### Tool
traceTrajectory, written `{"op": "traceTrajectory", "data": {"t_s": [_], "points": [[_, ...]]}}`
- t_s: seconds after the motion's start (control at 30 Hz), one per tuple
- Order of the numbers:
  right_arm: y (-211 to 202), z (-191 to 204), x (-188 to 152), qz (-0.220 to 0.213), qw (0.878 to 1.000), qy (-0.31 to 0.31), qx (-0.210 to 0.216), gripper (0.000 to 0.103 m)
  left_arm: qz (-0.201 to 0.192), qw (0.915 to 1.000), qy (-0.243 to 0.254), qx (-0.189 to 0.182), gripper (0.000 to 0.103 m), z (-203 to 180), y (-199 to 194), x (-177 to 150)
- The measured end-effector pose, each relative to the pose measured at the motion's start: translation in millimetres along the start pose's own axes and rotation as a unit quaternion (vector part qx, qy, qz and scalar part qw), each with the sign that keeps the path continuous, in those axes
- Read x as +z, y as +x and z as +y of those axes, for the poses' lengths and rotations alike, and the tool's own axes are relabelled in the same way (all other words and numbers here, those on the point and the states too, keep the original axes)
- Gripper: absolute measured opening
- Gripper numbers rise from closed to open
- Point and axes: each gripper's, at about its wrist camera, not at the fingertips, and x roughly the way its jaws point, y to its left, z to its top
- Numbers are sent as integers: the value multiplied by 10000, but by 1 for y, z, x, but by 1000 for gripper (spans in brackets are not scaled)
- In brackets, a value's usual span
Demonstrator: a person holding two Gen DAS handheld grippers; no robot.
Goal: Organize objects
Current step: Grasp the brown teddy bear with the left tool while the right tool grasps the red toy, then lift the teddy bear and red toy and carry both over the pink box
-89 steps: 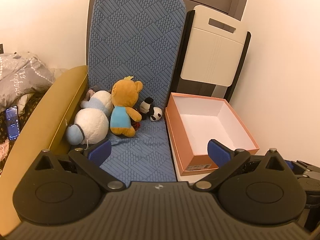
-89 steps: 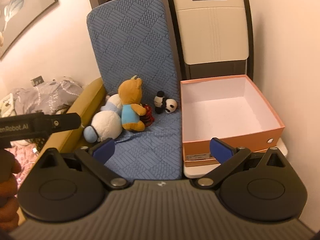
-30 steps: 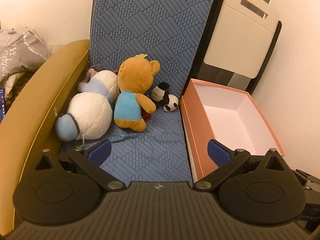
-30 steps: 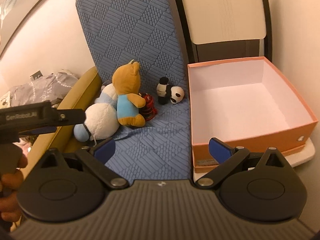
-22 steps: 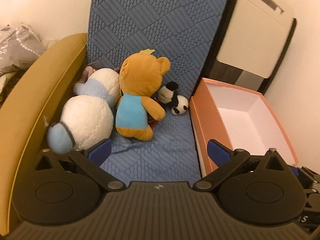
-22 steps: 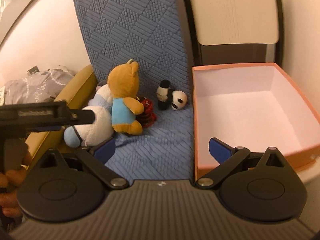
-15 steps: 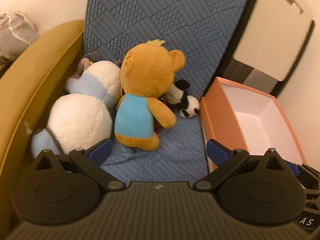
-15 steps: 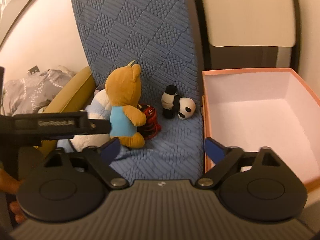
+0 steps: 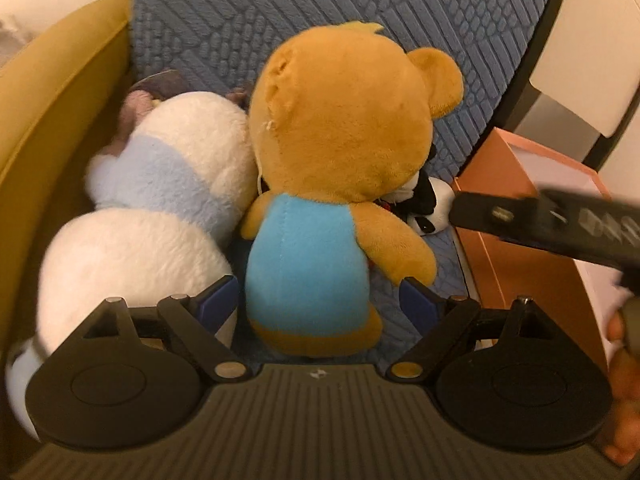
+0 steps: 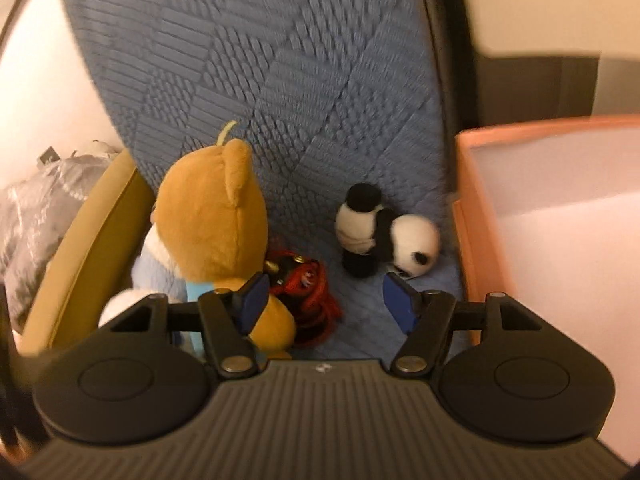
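A brown teddy bear in a light blue shirt (image 9: 320, 216) sits with its back to me on the blue quilted seat (image 9: 420, 32). My left gripper (image 9: 318, 300) is open, its blue pads either side of the bear's lower body. A white and light blue plush (image 9: 160, 208) lies left of the bear. A small panda (image 10: 384, 236) lies ahead of my right gripper (image 10: 326, 300), which is open, with a red plush toy (image 10: 308, 288) between bear and pads. The bear also shows in the right wrist view (image 10: 216, 224). The empty orange box (image 10: 560, 208) stands on the right.
A mustard-yellow armrest (image 9: 48, 120) borders the seat on the left. A cream folding chair back (image 9: 592, 60) stands behind the box. The right gripper's black body (image 9: 560, 224) crosses the right side of the left wrist view. Grey bedding (image 10: 36, 208) lies far left.
Both grippers have moved forward and down towards the toys. The left gripper's pads now flank the bear; the right gripper has closed in on the red toy and the panda.
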Motion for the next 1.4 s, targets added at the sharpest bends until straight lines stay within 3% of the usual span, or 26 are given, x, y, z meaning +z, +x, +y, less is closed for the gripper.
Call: {"op": "traceTrajectory", "data": {"t_s": [0.13, 0.3, 0.43, 0.5, 0.53, 0.6, 0.9, 1.0, 1.4], "points": [[40, -8, 6, 449, 9970, 577, 249, 67, -77, 9993, 353, 26, 90, -3, 12, 1], [70, -19, 8, 678, 9890, 1214, 494, 68, -229, 9968, 719, 254, 90, -10, 23, 1], [84, -30, 6, 837, 9790, 1718, 709, 69, -389, 9966, 630, 359, 72, -8, 24, 1], [87, -33, 5, 856, 9759, 1817, 854, 64, -448, 9972, 509, 324, 68, -5, 21, -1], [87, -35, 3, 853, 9735, 1890, 965, 55, -467, 9974, 467, 300, 66, -4, 20, -2], [87, -39, -1, 890, 9688, 2040, 1095, 48, -503, 9978, 348, 240, 64, -2, 16, -4], [54, -29, -15, 818, 9761, 1795, 914, 45, -538, 9980, -316, -14, 62, 8, -18, -19], [40, -29, -25, 842, 9759, 1822, 857, 38, -510, 9975, -494, -58, 61, 6, -28, -28], [-17, -36, -76, 937, 9748, 1904, 685, 38, -371, 9951, -909, -97, 61, 5, -65, -70]]}}
